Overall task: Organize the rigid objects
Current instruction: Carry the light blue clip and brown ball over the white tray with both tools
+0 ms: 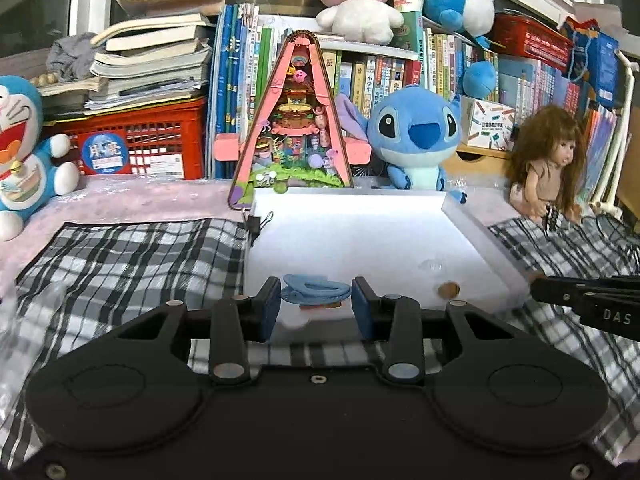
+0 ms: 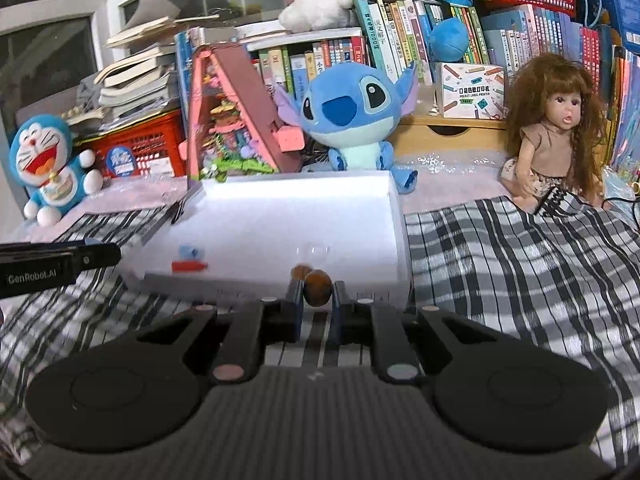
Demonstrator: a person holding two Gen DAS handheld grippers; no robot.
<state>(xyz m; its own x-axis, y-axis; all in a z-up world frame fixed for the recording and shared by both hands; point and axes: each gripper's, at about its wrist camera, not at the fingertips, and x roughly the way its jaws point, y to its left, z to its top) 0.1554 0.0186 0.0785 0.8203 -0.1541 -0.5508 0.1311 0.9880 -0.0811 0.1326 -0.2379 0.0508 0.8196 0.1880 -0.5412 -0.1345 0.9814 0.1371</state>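
Observation:
My left gripper (image 1: 316,300) is shut on a light blue clip (image 1: 312,289) that spans the gap between its blue pads, just over the near edge of a white foam tray (image 1: 360,232). My right gripper (image 2: 316,300) is shut on a small brown nut-like piece (image 2: 317,287) at the tray's front edge (image 2: 280,220). Each gripper shows in the other view: the right (image 1: 538,285) at the tray's front right corner, the left (image 2: 114,256) at its front left. Inside the tray lie another brown piece (image 1: 448,290), a clear blurred item (image 1: 430,266), a small blue thing (image 2: 188,251) and a red stick (image 2: 190,267).
A black-and-white plaid cloth (image 1: 120,264) lies under and around the tray. Behind the tray stand a pink triangular toy house (image 1: 292,120), a blue plush (image 1: 412,132) and a long-haired doll (image 1: 548,160). A binder clip (image 1: 256,224) sits at the tray's left edge.

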